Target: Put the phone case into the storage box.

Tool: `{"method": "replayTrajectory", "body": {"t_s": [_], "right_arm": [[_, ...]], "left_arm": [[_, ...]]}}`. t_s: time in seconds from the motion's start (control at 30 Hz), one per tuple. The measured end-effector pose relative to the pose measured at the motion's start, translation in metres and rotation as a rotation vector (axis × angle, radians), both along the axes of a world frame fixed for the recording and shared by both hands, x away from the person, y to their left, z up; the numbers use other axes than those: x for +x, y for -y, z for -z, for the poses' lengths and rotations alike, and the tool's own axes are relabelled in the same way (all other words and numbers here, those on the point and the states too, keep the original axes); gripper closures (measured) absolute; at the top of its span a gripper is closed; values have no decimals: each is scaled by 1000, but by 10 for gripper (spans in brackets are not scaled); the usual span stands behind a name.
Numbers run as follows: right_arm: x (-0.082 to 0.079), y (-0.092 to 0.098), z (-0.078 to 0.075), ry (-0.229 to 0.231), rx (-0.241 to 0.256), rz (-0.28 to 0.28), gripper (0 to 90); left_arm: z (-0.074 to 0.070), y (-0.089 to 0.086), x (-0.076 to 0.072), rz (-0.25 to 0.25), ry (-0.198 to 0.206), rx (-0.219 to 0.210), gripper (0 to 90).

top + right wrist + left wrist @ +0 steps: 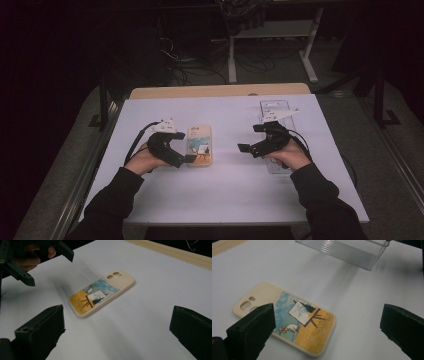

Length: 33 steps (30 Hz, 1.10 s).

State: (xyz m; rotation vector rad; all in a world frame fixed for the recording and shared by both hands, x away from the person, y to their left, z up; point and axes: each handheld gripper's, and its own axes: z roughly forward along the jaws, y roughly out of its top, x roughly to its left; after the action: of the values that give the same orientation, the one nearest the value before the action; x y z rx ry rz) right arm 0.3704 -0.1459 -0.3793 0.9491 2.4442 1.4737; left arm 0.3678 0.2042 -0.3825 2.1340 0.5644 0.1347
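Observation:
A cream phone case [199,145] printed with a painter at an easel lies flat, picture side up, left of the middle of the white table [225,190]. My left gripper [184,148] stands open just left of the case, its jaws pointing at it with nothing between them. In the left gripper view the case [287,320] lies just past the left jaw, and the left gripper [327,332] is wide open. My right gripper [250,138] is open and empty to the right of the case. Its own view shows the case [102,293] ahead, with the right gripper [116,332] spread wide.
A clear ribbed plastic holder [274,107] lies at the back right of the table and runs under the right hand; it also appears as the plastic holder [344,250] beyond the case. A wooden edge [220,91] borders the far side. Dark floor with cables lies beyond.

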Motion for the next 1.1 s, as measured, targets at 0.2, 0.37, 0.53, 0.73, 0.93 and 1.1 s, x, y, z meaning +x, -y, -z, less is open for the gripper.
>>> {"method": "replayTrajectory", "body": {"t_s": [0.2,0.37,0.53,0.73,0.93,1.1], "right_arm": [[6,-6,2,9,13,0,0],[8,-6,4,22,27,9,0],[8,-5,4,21,26,11,0],[9,-5,4,22,27,8,0],[8,-6,4,25,28,3,0],[8,-6,4,25,27,4,0]], "left_arm": [[0,4,4,3,7,-5,0],[3,7,4,-5,4,-5,0],[7,13,5,4,0,8,0],[10,23,7,17,-5,26,30],[14,33,12,19,-23,29,96],[20,42,17,29,-49,38,193]]}}
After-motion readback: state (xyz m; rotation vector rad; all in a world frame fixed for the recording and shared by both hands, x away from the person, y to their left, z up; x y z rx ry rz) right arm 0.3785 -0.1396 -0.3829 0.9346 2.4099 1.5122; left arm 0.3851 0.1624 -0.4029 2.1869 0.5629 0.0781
